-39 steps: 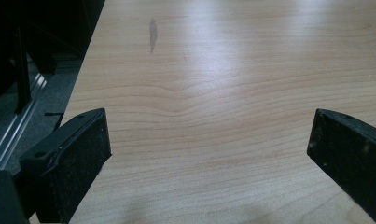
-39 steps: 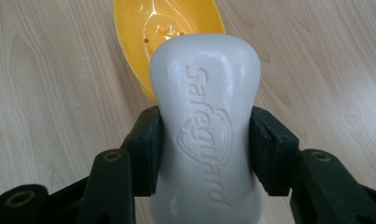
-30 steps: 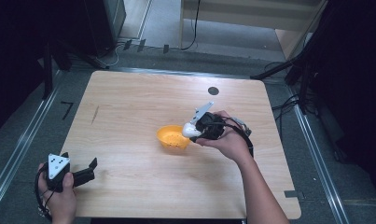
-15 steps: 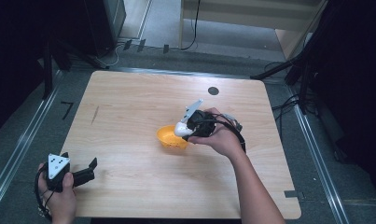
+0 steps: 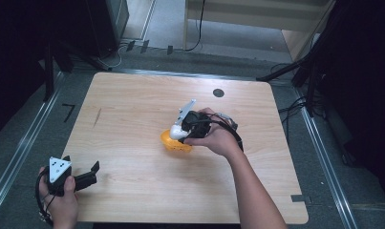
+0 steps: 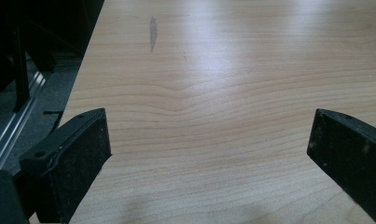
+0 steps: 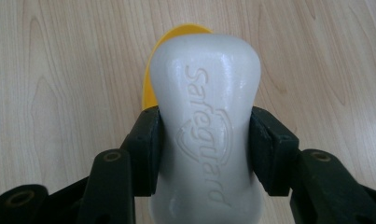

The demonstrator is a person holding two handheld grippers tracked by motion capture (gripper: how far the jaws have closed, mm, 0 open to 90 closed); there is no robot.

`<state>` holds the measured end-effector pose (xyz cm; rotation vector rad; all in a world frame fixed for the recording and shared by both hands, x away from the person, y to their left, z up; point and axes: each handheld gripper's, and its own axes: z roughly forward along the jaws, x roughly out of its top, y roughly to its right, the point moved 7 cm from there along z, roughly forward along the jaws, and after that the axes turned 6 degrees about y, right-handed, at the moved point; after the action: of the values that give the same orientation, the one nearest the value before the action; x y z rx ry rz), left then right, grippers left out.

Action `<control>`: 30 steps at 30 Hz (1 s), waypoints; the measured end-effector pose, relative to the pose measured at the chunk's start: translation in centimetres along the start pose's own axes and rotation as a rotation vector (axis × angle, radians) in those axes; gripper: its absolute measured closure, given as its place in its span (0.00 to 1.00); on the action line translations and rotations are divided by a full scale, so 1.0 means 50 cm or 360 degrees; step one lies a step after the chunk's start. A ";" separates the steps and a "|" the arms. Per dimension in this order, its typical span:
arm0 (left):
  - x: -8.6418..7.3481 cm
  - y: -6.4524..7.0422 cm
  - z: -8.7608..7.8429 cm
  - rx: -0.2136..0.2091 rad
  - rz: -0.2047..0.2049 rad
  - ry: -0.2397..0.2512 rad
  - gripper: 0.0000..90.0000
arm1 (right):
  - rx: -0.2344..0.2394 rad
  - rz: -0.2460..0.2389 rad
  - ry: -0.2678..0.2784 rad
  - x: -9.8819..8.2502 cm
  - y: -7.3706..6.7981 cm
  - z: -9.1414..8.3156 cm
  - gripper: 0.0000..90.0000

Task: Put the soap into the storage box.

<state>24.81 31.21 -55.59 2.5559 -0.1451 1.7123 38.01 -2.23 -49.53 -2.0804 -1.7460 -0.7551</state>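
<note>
while sitting nearest, left gripper: resting at the near left corner of the pale wooden table, jaws standing wide apart over bare wood.
right gripper: clamping both pads onto the waist of a white moulded bar of soap with raised lettering.
soap position: hanging just above a round orange plastic dish near mid-table.
farther off: a small dark round spot showing near the table's far edge.
</note>
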 end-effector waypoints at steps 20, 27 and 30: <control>0.000 0.000 0.000 0.0000 0.0001 -0.0007 0.00 | 0.0030 -0.0044 -0.0102 0.008 0.005 0.046 0.56; 0.000 0.000 0.000 0.0000 0.0000 -0.0006 0.00 | 0.0030 -0.0064 -0.0153 0.000 0.008 0.063 0.56; 0.000 0.000 0.000 0.0000 0.0003 -0.0007 0.00 | 0.0028 -0.0069 -0.0168 -0.001 0.007 0.065 0.56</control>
<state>24.81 31.22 -55.60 2.5605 -0.1475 1.7073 38.94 -0.54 -52.16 -2.1125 -1.8520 -0.6500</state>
